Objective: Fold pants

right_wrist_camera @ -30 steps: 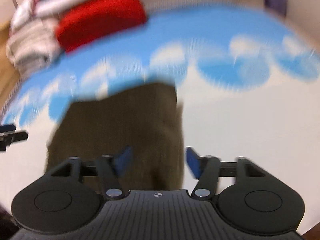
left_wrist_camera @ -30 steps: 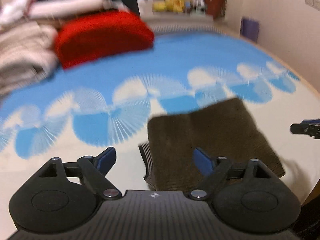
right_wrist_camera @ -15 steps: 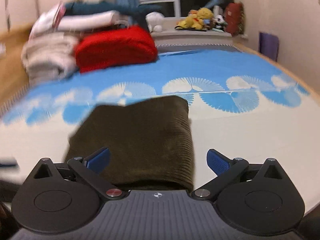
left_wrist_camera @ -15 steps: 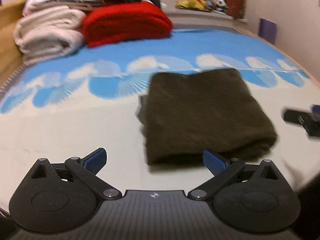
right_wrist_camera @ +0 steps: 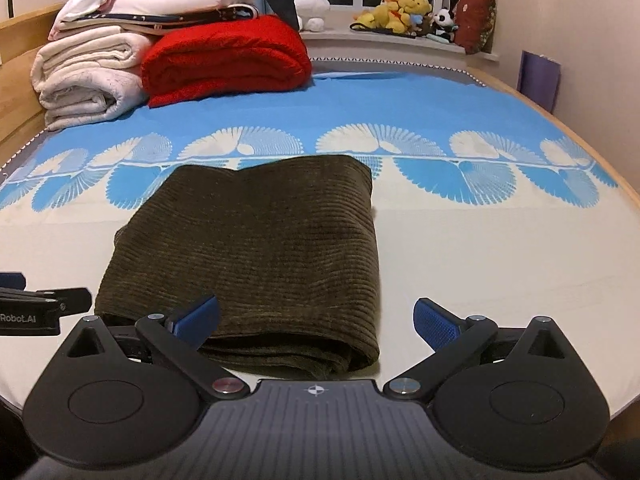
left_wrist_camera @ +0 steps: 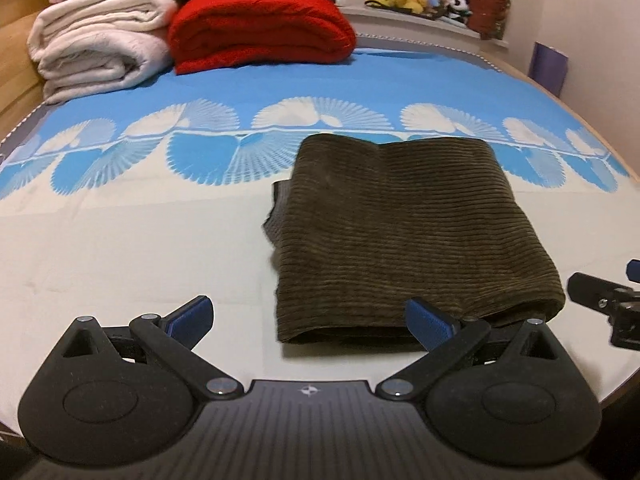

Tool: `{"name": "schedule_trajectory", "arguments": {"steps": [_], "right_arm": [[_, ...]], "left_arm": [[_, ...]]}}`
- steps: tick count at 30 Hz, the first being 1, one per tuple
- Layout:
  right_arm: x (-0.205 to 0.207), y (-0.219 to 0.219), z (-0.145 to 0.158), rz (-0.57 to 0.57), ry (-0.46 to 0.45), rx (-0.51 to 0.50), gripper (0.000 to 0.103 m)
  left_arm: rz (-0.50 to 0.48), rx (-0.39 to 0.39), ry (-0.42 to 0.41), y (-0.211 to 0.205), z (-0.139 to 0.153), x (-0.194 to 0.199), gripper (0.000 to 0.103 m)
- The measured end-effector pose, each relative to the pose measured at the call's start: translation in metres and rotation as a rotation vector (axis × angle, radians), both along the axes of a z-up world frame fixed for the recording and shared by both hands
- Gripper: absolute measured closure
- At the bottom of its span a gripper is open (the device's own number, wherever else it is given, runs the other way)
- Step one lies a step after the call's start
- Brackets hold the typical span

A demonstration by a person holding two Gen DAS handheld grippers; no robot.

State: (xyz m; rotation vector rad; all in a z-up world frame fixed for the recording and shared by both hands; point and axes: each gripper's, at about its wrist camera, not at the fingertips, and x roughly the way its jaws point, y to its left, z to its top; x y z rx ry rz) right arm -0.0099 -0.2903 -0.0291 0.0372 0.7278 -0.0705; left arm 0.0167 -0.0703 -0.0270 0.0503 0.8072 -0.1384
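Observation:
The dark olive corduroy pants point(left_wrist_camera: 404, 224) lie folded into a compact rectangle on the bed; they also show in the right wrist view point(right_wrist_camera: 256, 252). My left gripper point(left_wrist_camera: 310, 320) is open and empty, just in front of the pants' near left corner. My right gripper point(right_wrist_camera: 316, 320) is open and empty, in front of the pants' near right corner. Each gripper shows at the edge of the other's view: the right one point(left_wrist_camera: 604, 300) and the left one point(right_wrist_camera: 40, 304).
The bed has a blue and white fan-pattern sheet point(left_wrist_camera: 120, 240). A red folded blanket point(left_wrist_camera: 260, 28) and cream folded blankets point(left_wrist_camera: 96, 48) are stacked at the far left. Plush toys point(right_wrist_camera: 404, 12) sit on the window ledge. A wall runs along the right.
Both grippers have pulled back from the pants and opened wider. The views have levelled and steadied. The folded pants lie still on the bed.

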Motion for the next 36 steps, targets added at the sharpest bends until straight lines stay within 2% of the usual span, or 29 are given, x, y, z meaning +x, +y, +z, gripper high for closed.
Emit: {"name": "schedule_trajectory", "arguments": {"steps": [36], "right_arm": [[0.0025, 0.0011, -0.0006, -0.001, 0.021, 0.000, 0.001]], "left_arm": [[-0.017, 0.000, 0.007, -0.0092, -0.0067, 0.0062, 0.000]]}}
